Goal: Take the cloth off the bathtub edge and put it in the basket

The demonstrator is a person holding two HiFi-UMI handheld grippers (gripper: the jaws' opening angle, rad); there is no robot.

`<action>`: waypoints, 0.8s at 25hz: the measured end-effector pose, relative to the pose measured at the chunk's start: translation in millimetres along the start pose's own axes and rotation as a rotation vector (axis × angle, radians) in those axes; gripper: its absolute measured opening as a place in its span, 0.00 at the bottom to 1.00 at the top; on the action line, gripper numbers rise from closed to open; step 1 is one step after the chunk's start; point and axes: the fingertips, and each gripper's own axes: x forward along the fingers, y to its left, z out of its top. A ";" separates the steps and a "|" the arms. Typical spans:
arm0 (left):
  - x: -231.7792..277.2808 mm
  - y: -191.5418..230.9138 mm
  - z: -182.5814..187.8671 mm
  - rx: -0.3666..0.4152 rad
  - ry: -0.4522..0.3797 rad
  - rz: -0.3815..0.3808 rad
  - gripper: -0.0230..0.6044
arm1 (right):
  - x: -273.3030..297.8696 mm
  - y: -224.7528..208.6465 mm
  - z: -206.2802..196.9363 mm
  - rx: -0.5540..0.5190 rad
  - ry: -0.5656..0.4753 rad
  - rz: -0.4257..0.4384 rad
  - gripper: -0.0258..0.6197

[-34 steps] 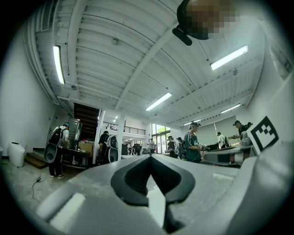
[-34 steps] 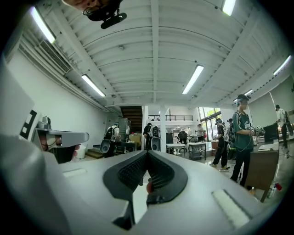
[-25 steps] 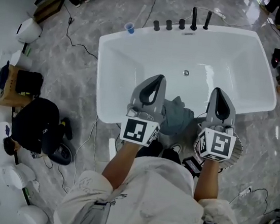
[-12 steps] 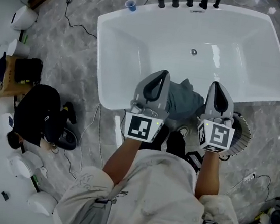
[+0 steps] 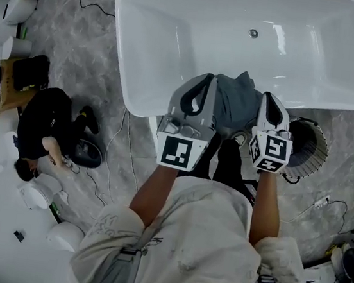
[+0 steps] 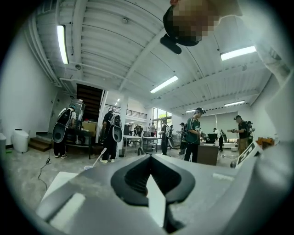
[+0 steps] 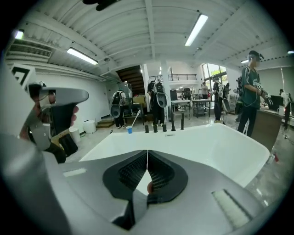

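Grey-blue cloth (image 5: 234, 103) drapes over bathtub (image 5: 135, 67) edge between left tool (image 5: 203, 79) and right tool (image 5: 268, 98); both pressed together, pinching nothing.

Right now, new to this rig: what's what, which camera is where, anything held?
No robot: a person holds a grey two-jaw gripper in each hand. The top-down picture is from a head camera; the other two cameras ride on the grippers, looking along their jaws. The left gripper and right gripper flank a crumpled grey-green cloth draped over the near edge of the white bathtub. A round slatted basket stands on the floor beside the tub. Both pairs of jaws are shut, holding nothing.
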 end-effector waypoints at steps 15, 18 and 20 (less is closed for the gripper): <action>-1.2 10.9 -60.5 -0.038 0.103 -0.007 0.03 | 48.6 47.7 -198.3 0.044 0.496 0.157 0.80; -1.2 10.8 -70.7 -0.042 0.125 -0.012 0.03 | 53.3 50.3 -229.8 0.038 0.581 0.157 0.90; -1.2 11.2 -76.9 -0.041 0.138 -0.017 0.03 | 57.0 49.2 -245.2 0.041 0.620 0.144 0.95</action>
